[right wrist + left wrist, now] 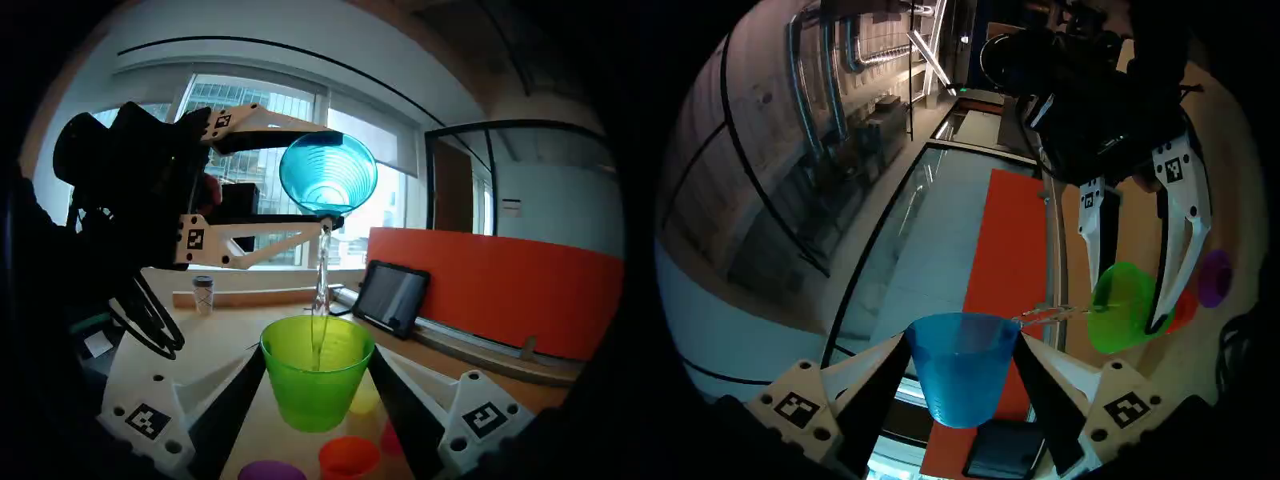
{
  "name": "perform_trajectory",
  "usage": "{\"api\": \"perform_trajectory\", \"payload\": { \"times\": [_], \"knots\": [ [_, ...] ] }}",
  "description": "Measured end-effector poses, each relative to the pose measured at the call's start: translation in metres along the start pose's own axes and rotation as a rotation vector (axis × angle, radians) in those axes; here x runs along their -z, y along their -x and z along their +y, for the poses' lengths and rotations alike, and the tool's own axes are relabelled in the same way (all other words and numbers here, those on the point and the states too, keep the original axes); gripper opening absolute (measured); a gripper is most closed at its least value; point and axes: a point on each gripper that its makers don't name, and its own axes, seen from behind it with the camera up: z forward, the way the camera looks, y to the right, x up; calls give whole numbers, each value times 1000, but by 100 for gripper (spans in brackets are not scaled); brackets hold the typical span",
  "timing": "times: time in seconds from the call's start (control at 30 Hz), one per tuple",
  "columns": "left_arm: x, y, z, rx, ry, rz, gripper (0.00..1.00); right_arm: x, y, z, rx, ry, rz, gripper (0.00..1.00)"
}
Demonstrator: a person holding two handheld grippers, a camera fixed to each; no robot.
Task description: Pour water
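My left gripper point(960, 346) is shut on a blue plastic cup point(962, 388) and holds it tipped over. A thin stream of water point(322, 272) runs from the blue cup's point(328, 172) rim down into a green cup point(316, 400). That green cup stands upright between the fingers of my right gripper point(318, 358), which is shut on it just above the wooden table point(216, 344). In the left gripper view the right gripper point(1128, 310) holds the green cup point(1120, 304) to the right of the blue one. In the right gripper view the left gripper point(324, 178) hangs above the green cup.
An orange cup point(349, 458), a purple cup point(272, 470) and a yellow cup point(365, 398) sit on the table below the green one. A dark tablet point(392, 298) leans near an orange partition point(512, 288). A small jar point(203, 293) stands by the window.
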Motion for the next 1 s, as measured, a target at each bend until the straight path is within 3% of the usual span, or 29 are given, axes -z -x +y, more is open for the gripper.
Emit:
{"api": "perform_trajectory", "payload": {
  "times": [1.0],
  "knots": [
    [3,-19,-3,-199,-28,23,88,6,-4,6,2,19,16,91]
  ]
}}
